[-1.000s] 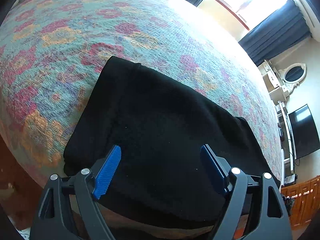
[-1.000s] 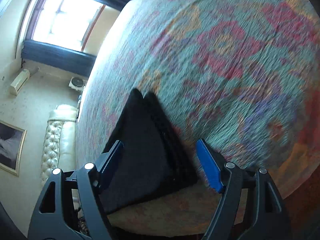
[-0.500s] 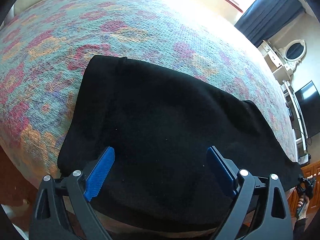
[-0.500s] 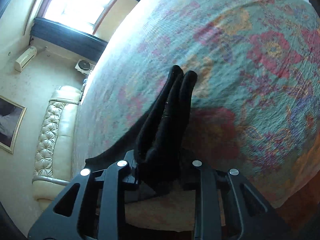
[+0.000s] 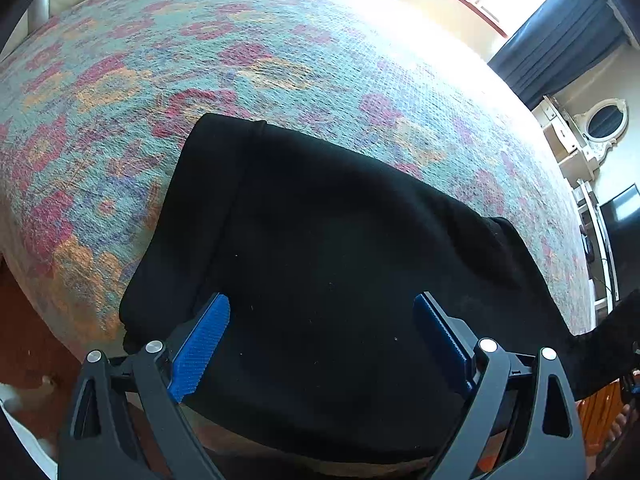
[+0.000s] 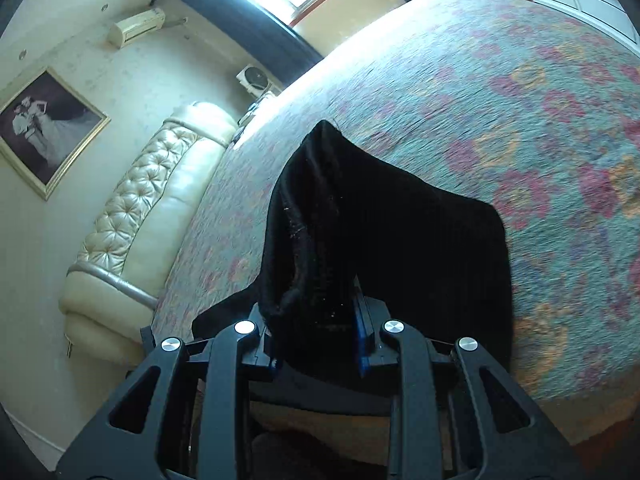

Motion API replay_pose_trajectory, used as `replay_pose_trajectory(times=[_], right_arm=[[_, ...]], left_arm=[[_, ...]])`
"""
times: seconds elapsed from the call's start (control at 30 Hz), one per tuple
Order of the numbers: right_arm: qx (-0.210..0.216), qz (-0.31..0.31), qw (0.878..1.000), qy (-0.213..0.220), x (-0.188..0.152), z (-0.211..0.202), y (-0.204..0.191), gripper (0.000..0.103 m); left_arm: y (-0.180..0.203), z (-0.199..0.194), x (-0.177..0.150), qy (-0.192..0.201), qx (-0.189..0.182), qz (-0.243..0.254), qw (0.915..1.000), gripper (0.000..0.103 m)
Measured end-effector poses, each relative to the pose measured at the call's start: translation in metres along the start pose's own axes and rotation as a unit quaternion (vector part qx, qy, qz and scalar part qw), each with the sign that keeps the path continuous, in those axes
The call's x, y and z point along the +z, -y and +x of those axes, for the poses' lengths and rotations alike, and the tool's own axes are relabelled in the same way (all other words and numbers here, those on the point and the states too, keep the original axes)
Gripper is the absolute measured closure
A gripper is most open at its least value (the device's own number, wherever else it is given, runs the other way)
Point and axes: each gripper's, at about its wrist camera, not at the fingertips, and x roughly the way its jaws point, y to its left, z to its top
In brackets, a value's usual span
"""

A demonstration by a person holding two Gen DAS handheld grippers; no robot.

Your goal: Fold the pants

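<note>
Black pants [image 5: 320, 248] lie folded lengthwise on the floral bedspread [image 5: 280, 60], near the bed's front edge. My left gripper [image 5: 320, 336] is open, its blue pads [image 5: 200, 344] spread just above the near part of the pants, holding nothing. My right gripper [image 6: 316, 332] is shut on the end of the pants [image 6: 380, 232] and holds that end lifted above the bed, the cloth bunched and draped over the jaws. In the left wrist view the lifted end shows at the far right edge [image 5: 612, 340].
A cream tufted headboard [image 6: 152, 208] runs along the bed's left side in the right wrist view. A framed picture [image 6: 44, 128] hangs on the wall. A white dresser with an oval mirror [image 5: 600, 124] and a television [image 5: 624, 232] stand beyond the bed.
My right gripper closed on the end of the pants and has lifted it up off the bed. My left gripper stayed open, hovering over the pants.
</note>
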Motion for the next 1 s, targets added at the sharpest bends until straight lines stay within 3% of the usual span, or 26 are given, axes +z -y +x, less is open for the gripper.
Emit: replay_pose_trajectory(times=[0.23, 0.4, 0.77, 0.87, 1.0], right_arm=[[-0.029, -0.067, 0.995, -0.071, -0.043, 0.096, -0.064, 0.077], [-0.050, -0.089, 0.989, -0.104, -0.079, 0.143, -0.085, 0.077], [-0.067, -0.072, 0.987, -0.130, -0.118, 0.177, -0.079, 0.077], [-0.061, -0.064, 0.986, -0.142, -0.126, 0.179, -0.079, 0.071], [-0.023, -0.056, 0.986, -0.158, -0.134, 0.181, -0.085, 0.049]], left_arm=[[-0.006, -0.002, 0.001, 0.005, -0.010, -0.023, 0.9997, 0.011], [-0.010, -0.005, 0.002, 0.009, -0.016, -0.030, 0.9994, 0.011], [-0.013, -0.008, 0.002, 0.008, -0.023, -0.036, 0.9991, 0.011], [-0.012, -0.007, 0.003, 0.007, -0.025, -0.031, 0.9992, 0.011], [-0.013, -0.007, 0.003, 0.006, -0.025, -0.029, 0.9992, 0.011]])
